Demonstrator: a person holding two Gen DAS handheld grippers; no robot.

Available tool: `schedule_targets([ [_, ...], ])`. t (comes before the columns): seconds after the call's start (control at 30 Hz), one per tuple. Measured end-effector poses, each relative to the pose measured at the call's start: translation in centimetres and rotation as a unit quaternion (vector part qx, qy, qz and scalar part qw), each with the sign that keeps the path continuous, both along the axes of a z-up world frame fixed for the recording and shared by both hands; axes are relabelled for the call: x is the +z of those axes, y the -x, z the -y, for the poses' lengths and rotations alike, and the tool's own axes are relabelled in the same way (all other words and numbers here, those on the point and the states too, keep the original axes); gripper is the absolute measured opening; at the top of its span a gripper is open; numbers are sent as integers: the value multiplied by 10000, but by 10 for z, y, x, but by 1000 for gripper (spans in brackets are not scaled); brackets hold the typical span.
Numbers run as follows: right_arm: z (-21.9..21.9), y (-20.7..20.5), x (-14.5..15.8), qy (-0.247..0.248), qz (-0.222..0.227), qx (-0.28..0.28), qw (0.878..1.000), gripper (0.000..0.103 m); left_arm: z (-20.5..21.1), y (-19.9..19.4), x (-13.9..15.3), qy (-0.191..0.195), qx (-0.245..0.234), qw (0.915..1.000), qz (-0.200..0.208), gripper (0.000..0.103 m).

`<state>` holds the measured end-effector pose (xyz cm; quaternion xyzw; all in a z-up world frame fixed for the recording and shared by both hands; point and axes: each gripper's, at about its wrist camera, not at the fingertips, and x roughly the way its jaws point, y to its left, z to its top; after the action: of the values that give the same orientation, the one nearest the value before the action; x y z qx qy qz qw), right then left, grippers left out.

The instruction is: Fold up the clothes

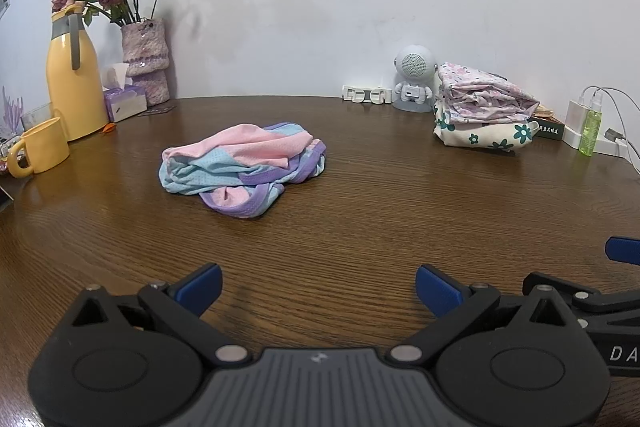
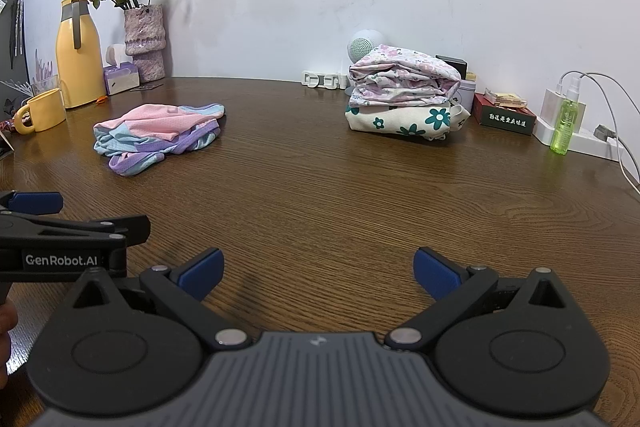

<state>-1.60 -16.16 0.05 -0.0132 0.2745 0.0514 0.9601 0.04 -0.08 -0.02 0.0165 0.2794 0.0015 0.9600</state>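
A crumpled pink, light-blue and purple garment (image 1: 244,167) lies on the brown wooden table (image 1: 360,211); it also shows in the right wrist view (image 2: 160,135), to the left. A stack of folded floral clothes (image 1: 484,107) sits at the back right, also in the right wrist view (image 2: 404,99). My left gripper (image 1: 318,289) is open and empty, well short of the garment. My right gripper (image 2: 318,273) is open and empty over bare table. The left gripper's side shows in the right wrist view (image 2: 60,231).
At the back left stand a yellow jug (image 1: 72,83), a yellow mug (image 1: 40,151), a tissue box (image 1: 124,99) and a vase of dried roses (image 1: 144,63). A small robot speaker (image 1: 414,79), a white charger and green spray bottle (image 1: 590,127) stand at the back right.
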Motion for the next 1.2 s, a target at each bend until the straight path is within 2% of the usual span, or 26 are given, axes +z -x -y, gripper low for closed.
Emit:
schedule_targets([
  [1.2,-4,-7,-3,-15,-155,83,9998,103,1,-6,-1,1,-14,9999,-109,103],
])
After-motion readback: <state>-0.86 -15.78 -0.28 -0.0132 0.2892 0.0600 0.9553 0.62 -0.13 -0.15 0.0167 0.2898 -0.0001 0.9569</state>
